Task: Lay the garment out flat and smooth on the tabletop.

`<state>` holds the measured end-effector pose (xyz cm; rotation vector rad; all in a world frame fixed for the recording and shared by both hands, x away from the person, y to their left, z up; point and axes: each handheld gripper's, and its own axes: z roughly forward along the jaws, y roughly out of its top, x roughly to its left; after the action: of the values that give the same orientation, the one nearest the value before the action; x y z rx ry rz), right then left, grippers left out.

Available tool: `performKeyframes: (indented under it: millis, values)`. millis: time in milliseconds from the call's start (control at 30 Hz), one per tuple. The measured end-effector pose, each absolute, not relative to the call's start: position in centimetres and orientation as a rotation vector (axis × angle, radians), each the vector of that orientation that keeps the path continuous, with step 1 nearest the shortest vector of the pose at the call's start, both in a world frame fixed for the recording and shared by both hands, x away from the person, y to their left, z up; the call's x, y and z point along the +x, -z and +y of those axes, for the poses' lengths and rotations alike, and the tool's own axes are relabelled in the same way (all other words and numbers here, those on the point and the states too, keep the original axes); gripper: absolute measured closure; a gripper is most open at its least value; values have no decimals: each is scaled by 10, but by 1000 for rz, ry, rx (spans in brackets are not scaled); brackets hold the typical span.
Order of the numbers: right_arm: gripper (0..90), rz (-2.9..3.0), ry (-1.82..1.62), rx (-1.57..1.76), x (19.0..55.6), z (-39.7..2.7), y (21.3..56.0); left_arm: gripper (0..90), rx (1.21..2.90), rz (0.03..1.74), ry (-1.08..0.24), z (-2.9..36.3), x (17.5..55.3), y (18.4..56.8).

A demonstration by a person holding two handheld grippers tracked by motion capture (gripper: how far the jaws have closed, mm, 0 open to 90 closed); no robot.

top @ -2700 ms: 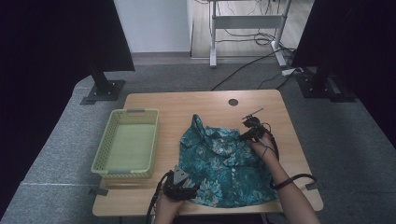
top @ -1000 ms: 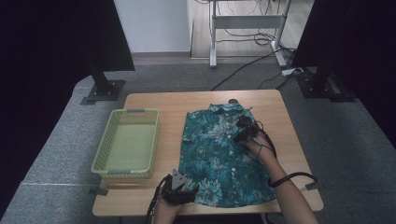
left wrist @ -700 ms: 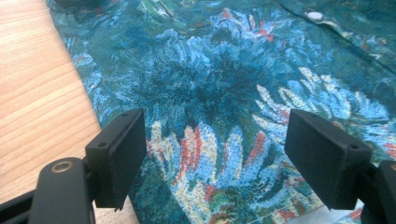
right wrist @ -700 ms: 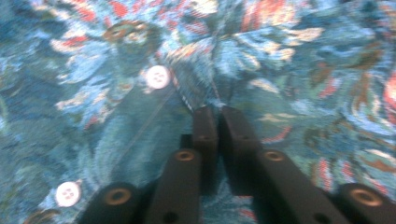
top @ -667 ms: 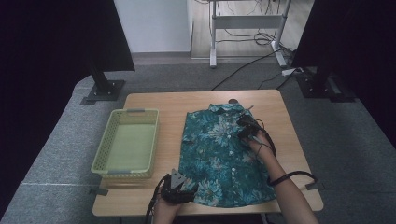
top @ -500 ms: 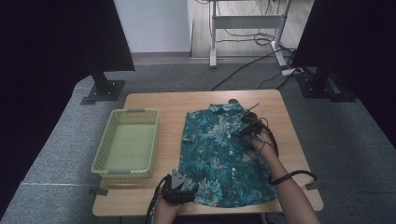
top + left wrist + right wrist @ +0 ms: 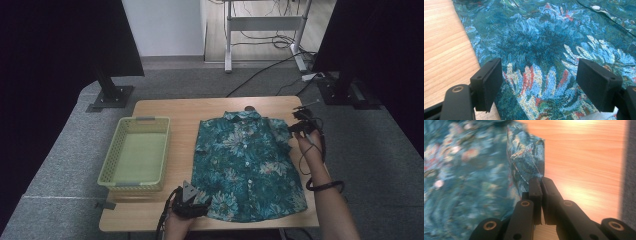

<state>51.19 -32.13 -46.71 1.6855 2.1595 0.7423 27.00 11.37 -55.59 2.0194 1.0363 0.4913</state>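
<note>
a teal floral shirt [image 7: 248,165] lies spread flat, front up, on the right half of the wooden surface [image 7: 182,111], collar at the far edge and hem at the near edge. a row of white buttons runs down its middle. no label, brand or writing can be read on the shirt or anywhere else.

the left tongs [image 7: 189,204] sit at the near edge of the surface, at the shirt's near left hem corner. in the left gripper view they [image 7: 539,85] stand wide, the two black pads apart with the printed cloth [image 7: 544,50] lying flat between and under them; whether the pads touch the cloth cannot be told. bare wood [image 7: 444,50] shows just left of the hem.

the right tongs [image 7: 301,124] are at the far right, at the shirt's right sleeve. in the right gripper view they [image 7: 541,187] are closed tight, with the sleeve's edge [image 7: 527,162] pinched at their tips; the sleeve is bunched and raised a little off the wood [image 7: 584,157]. the rest of that view is blurred.

a yellow-green mesh basket [image 7: 112,175] stands on the left part of the surface, well apart from the shirt. beyond the surface are grey floor mats [image 7: 60,150], black stands [image 7: 111,90] and loose cables [image 7: 265,65].
</note>
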Motion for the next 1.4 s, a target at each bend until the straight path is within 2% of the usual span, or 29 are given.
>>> performKeyframes:
  millis: [100,200,367,567,1067,1233,1400]
  values:
    - [850,2097,-720,1752,511,-346,468,214,2023,1036,-488,112,270,556]
    - [779,2042,-664,1808,510,-363,472,214,2021,1035,-490,112,270,556]
    - [594,1985,-685,1890,503,-385,479,213,2018,1037,-484,112,271,556]
    - [375,1999,-725,1893,497,-389,483,213,2015,1042,-483,113,271,556]
    - [103,2008,-928,1844,464,-394,482,213,2018,1040,-477,112,270,556]
    - [57,2030,-930,1786,446,-390,495,214,2016,1046,-470,111,270,555]
    - [0,2015,-1111,1746,422,-394,505,213,2019,1046,-475,112,270,556]
